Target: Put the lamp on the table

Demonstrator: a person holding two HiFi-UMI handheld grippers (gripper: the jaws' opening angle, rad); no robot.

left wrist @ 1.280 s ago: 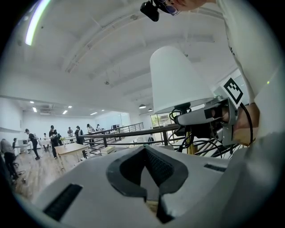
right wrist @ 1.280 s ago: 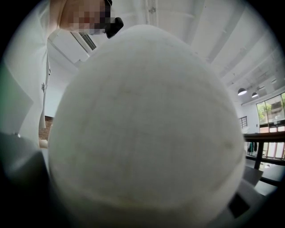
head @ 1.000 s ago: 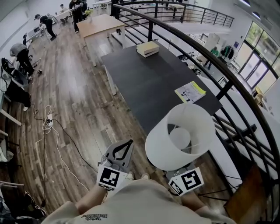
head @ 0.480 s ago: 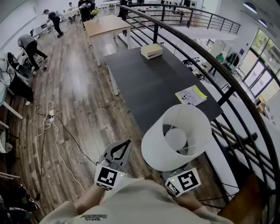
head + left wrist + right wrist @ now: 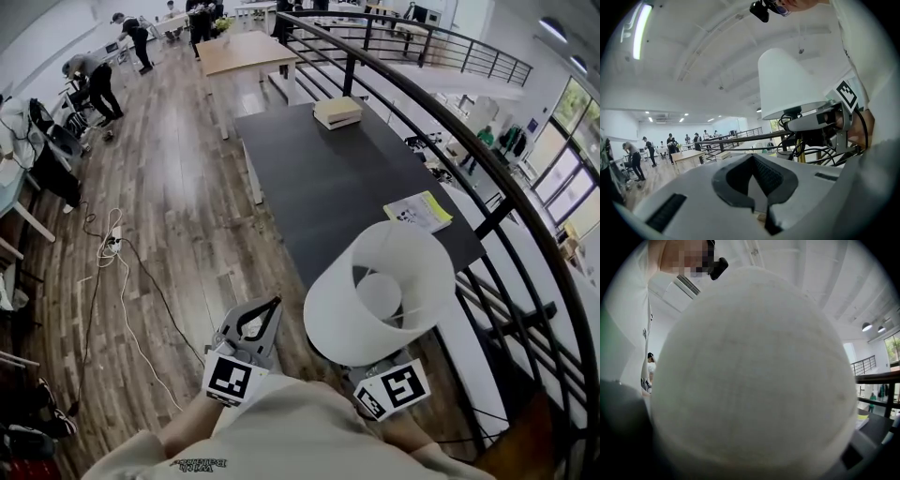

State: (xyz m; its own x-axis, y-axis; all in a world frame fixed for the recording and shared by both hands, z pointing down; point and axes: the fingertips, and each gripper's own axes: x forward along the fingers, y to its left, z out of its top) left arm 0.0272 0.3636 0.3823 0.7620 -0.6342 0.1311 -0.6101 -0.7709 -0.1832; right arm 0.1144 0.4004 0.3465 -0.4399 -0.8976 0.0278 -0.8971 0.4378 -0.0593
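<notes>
left gripper (image 5: 273, 307): fingers met, empty | right gripper (image 5: 794, 124): fingers seemingly clamped the lamp (image 5: 336, 314) under its shade | lamp hung near worktop (image 5: 328, 183)

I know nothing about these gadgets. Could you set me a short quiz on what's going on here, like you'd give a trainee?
1. True or false: the lamp already stands on the dark table.
2. What holds the lamp up? A. a stand on the floor. B. the right gripper. C. a cord from the ceiling.
3. Fill in: the flat thing on the table nearest the lamp is a yellow-edged ____.

Key: 1 false, the lamp is held in the air. 2 B. 3 leaflet.
</notes>
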